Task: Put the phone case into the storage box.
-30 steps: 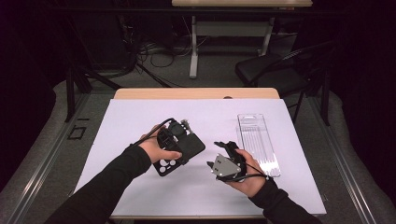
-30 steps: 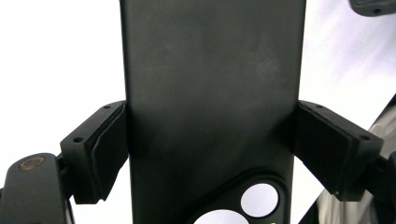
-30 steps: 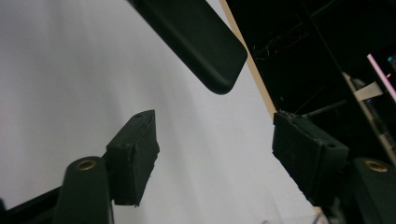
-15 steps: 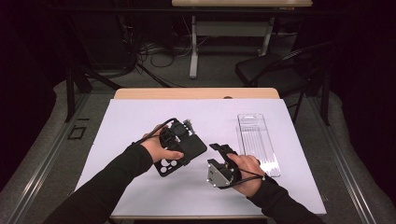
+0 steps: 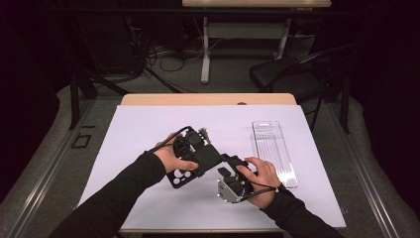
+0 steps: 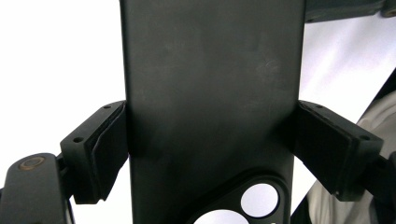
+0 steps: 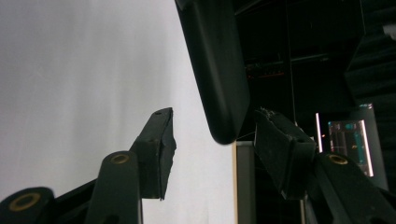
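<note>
- In my left gripper view the case (image 6: 210, 93) ran off the top and bottom edges, so I couldn't see either end, and its camera cutout was cut short at the bottom.
- In my right gripper view the case (image 7: 215, 70) left the frame at the top; just its rounded corner showed.
- From above, my left hand (image 5: 171, 158) hid part of the case (image 5: 198, 158).
- What lay inside the clear tray (image 5: 272, 148) was too small to tell.

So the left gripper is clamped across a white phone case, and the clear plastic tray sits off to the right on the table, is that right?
Not quite: the phone case is black, not white, as the left gripper view shows. The left gripper does clamp it across its width, and the clear plastic tray does sit off to the right on the table.
</note>
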{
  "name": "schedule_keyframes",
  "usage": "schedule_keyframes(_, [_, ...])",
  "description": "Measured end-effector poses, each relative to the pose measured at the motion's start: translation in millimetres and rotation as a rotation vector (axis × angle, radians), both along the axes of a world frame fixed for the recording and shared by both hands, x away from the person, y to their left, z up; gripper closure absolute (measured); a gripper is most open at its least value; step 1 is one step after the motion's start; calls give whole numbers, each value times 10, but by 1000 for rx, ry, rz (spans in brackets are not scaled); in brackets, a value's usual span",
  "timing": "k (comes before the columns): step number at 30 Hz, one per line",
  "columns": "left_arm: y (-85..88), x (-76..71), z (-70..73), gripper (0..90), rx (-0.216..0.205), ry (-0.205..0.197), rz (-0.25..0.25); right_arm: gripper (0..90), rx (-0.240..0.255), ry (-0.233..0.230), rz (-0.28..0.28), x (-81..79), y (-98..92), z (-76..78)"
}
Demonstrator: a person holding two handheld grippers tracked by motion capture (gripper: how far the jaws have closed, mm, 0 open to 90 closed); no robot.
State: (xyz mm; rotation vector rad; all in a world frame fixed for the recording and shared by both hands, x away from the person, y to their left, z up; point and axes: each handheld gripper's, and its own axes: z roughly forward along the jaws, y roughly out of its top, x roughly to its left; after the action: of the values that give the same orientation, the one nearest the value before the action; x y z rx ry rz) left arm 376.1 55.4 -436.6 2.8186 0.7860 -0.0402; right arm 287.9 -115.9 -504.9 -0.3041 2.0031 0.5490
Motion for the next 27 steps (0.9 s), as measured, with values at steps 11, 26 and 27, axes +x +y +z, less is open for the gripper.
schedule_keyframes(11, [-148,-48,-18,147,6,13,-43,597,-113,-78,36,-26,69,-73])
schedule_keyframes(26, [-240,-77,-25,147,-5,20,-59,663,-151,-139,29,-8,65,-113])
schedule_keyframes(27, [-240,-74,-27,147,-5,24,-60,670,-157,-147,31,-9,61,-122])
